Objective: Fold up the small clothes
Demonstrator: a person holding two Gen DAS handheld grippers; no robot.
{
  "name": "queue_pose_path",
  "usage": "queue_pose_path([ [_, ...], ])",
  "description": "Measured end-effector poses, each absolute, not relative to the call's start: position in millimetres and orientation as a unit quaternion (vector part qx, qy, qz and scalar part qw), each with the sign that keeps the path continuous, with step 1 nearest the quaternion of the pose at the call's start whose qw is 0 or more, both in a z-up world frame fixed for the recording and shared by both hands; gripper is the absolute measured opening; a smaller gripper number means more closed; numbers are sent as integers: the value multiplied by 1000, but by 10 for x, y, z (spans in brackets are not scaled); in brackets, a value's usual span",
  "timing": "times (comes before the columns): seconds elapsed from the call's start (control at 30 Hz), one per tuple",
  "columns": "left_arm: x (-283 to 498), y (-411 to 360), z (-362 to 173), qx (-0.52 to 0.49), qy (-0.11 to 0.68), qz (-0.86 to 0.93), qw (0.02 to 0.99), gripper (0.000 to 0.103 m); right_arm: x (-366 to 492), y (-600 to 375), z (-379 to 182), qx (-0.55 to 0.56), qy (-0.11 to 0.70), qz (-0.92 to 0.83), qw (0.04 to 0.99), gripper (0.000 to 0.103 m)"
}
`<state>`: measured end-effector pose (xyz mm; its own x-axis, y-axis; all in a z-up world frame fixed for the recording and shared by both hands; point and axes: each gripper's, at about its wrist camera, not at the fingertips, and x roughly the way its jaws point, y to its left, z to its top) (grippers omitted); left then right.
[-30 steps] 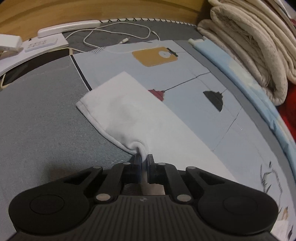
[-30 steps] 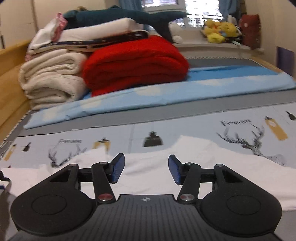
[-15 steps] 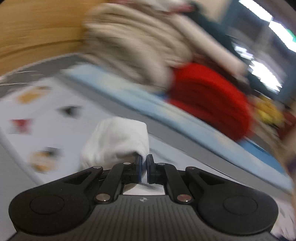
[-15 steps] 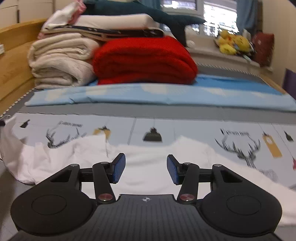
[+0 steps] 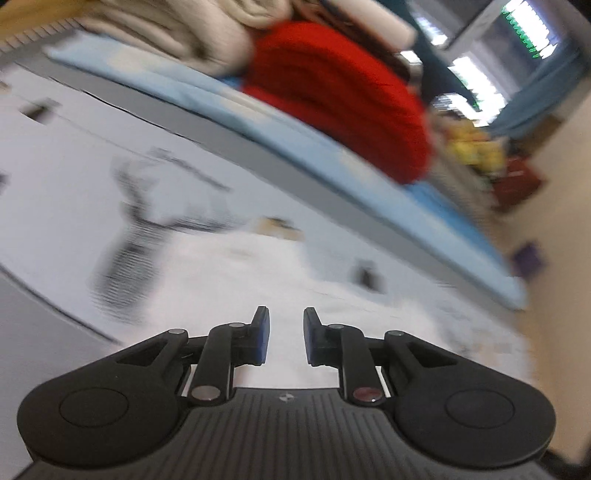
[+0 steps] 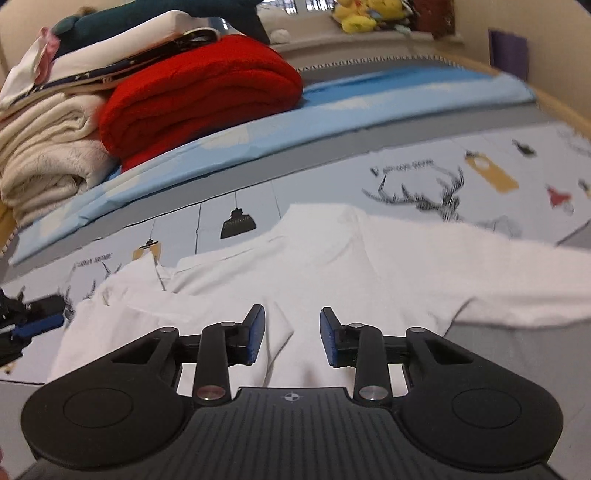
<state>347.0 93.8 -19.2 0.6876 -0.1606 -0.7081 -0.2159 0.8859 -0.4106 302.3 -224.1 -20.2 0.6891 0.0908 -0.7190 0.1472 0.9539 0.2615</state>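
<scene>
A home bedroom: folded red knitted blanket and cream fleece blankets stacked on a printed pale bedsheet, yellow plush toys behind.

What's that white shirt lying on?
The white shirt lies on a pale printed sheet with deer and lamp drawings; a grey cover shows under its right edge. What the sheet shows directly beneath the shirt is covered.

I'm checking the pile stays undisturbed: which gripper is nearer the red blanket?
Neither clearly: the left gripper and right gripper both hover over the white garment, well short of the red blanket.
</scene>
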Motion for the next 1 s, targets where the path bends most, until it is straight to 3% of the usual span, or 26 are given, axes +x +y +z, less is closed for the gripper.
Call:
queue_pose_path([
  [0.17, 3450, 1126, -274, -243, 408, 72, 877, 20, 3129, -2193, -387, 182, 429, 24, 885, 35],
  [0.3, 3524, 1352, -282, -246, 410, 96, 873, 32, 3273, -1986, -572, 159, 460, 46, 872, 38],
  [0.6, 3676, 1772, -283, -256, 417, 128, 863, 35, 3466, -1334, -954, -35, 507, 77, 858, 41],
  [0.67, 3708, 1821, -272, -258, 415, 132, 862, 35, 3454, -1270, -980, -72, 497, 77, 862, 17],
  [0.7, 3723, 1834, -260, -257, 414, 131, 863, 35, 3451, -1284, -959, -74, 489, 76, 866, 10],
  [0.8, 3751, 1816, -247, -251, 410, 130, 867, 35, 3437, -1470, -747, -5, 442, 84, 893, 7],
  [0.93, 3770, 1744, -287, -253, 415, 117, 866, 35, 3242, -2056, -369, 177, 291, 29, 940, 7],
  [1.0, 3780, 1699, -309, -247, 419, 111, 867, 35, 3216, -2314, -457, 221, 295, -39, 929, 7],
])
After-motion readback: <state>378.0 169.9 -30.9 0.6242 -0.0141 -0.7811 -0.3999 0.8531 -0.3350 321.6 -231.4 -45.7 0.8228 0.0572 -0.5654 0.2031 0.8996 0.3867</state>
